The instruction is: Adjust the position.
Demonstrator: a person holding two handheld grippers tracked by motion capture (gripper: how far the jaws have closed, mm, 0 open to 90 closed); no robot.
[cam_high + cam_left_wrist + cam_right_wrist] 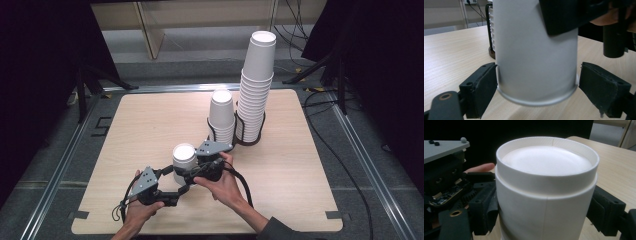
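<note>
- Two grippers meet at one small stack of white paper cups [184, 159] near the front of the wooden table [300, 170]
- The table is the biggest thing, pale wood with round corners, with a grey floor [390, 165] all around it
- Far back on the table a tall stack of white paper cups [256, 90] stands upside down in a black wire holder [249, 140]
- Just beside it, on the left, a shorter stack of white paper cups [221, 116] stands upside down too, in its own black ring
- The small stack stands upside down in front of those two, well apart from them, with its flat bottom facing up
- From the right gripper view the small stack looks like two cups, one pushed over the other, with a step near the top
- The left gripper [170, 187] comes in low from the front left, and its jaws sit on both sides of the wide rim at the bottom of the stack, touching it, so it holds the stack
- The right gripper [192, 167] comes from the right, higher up, and its jaws hug the upper part of the stack, one on each side
- Each gripper is held in a hand, and a black cable [245, 187] runs back from the right one
</note>
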